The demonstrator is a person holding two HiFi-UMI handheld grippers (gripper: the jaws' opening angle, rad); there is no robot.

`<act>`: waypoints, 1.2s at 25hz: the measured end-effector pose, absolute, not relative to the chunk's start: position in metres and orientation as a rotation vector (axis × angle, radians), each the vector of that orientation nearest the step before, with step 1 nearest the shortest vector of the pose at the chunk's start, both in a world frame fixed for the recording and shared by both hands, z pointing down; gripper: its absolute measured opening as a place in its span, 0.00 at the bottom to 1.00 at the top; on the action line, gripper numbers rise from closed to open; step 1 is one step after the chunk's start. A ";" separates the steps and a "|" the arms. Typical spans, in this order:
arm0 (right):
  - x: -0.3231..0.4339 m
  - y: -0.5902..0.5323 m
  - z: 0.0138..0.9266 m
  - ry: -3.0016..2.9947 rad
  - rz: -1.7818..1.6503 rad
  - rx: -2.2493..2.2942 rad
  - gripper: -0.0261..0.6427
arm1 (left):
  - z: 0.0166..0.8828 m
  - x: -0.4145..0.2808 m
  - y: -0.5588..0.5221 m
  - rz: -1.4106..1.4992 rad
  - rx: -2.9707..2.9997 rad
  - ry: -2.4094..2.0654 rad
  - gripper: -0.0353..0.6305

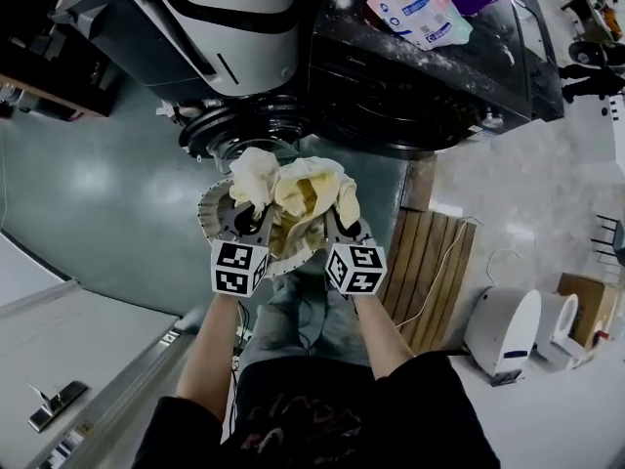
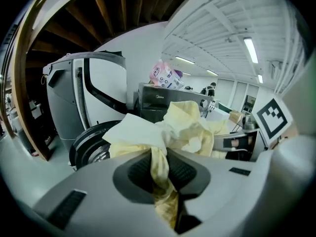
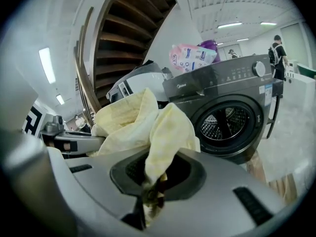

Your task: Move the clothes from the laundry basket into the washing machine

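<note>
A pale yellow cloth [image 1: 303, 189] hangs bunched between both grippers, above the round white laundry basket [image 1: 209, 219]. My left gripper [image 1: 250, 209] is shut on one fold of the cloth [image 2: 182, 125]; in the left gripper view a strip of it is pinched between the jaws of the left gripper [image 2: 159, 159]. My right gripper [image 1: 336, 215] is shut on another fold [image 3: 148, 127], which is clamped in the right gripper [image 3: 150, 177]. The dark front-loading washing machine [image 1: 420, 86] stands ahead, and its round drum opening [image 3: 224, 125] shows in the right gripper view.
A grey-and-white machine [image 1: 195, 27] stands left of the dark one, with a round black door ring [image 1: 239, 130] low between them. A pink-and-white detergent pack [image 1: 415, 6] lies on the dark machine. A wooden slatted platform [image 1: 430, 272] and white appliances [image 1: 503, 330] are at the right.
</note>
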State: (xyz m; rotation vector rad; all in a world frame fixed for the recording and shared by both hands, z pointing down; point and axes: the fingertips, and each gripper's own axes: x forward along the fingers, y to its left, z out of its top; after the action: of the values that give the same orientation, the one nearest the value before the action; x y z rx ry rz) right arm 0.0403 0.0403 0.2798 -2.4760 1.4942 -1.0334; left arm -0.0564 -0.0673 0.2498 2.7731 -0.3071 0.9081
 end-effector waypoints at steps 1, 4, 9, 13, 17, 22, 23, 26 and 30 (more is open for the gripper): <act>0.048 0.045 0.276 1.486 -1.018 -2.476 0.11 | 0.246 -0.049 -0.063 0.904 2.780 -0.306 0.15; 0.071 0.066 0.261 1.456 -0.976 -2.477 0.11 | 0.230 -0.024 -0.044 0.888 2.814 -0.294 0.15; 0.114 0.115 0.235 1.386 -0.896 -2.497 0.10 | 0.199 0.024 0.004 0.867 2.901 -0.217 0.15; 0.151 0.162 0.219 1.324 -0.851 -2.525 0.10 | 0.183 0.065 0.048 0.835 2.938 -0.155 0.15; 0.186 0.209 0.205 1.253 -0.810 -2.552 0.10 | 0.172 0.104 0.090 0.814 2.965 -0.095 0.15; 0.216 0.256 0.189 1.185 -0.762 -2.616 0.10 | 0.157 0.140 0.131 0.786 3.000 0.002 0.15; 0.219 0.262 0.185 1.176 -0.753 -2.623 0.10 | 0.155 0.144 0.136 0.783 3.004 0.015 0.15; 0.228 0.274 0.176 1.156 -0.723 -2.650 0.10 | 0.148 0.155 0.145 0.770 3.018 0.040 0.15; 0.237 0.280 0.168 1.134 -0.709 -2.663 0.10 | 0.140 0.163 0.151 0.760 3.033 0.073 0.15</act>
State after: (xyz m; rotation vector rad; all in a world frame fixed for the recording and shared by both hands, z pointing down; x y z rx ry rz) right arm 0.2371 0.2804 0.1678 -2.6627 1.1339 -0.7094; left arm 0.1630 0.1505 0.1398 3.0334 0.0725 0.7604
